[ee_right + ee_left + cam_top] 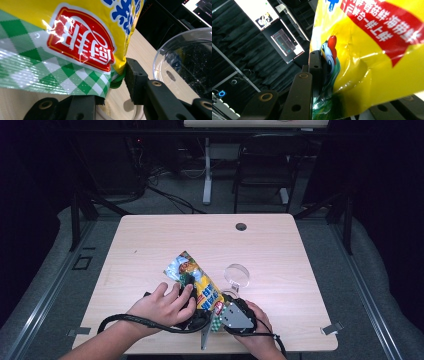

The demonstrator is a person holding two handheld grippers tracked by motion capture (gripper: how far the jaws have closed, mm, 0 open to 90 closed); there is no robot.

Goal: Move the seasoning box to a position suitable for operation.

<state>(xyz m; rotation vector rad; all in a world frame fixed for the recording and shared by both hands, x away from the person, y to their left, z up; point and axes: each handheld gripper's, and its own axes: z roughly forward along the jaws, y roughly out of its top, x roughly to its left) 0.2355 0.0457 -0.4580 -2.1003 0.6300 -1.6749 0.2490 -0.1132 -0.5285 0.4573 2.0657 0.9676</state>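
The snack bag is in the air over the near middle of the table, tilted, and we hold it with both grippers. Our left gripper clamps it around the middle: in the left gripper view the yellow foil is pinched and wrinkled against the black pad. Our right gripper takes the low green-checked end; in the right gripper view this sealed edge lies between the jaws and we judge they press on it, but the contact itself is partly hidden.

We think the work is to open the bag and pour into the clear bowl, which stands just beside it on the table. The grasp is done; the tearing and pouring are left, and the bag looks still sealed.

The high view gives the whole arrangement. The right gripper view shows the bowl from close, seemingly empty.
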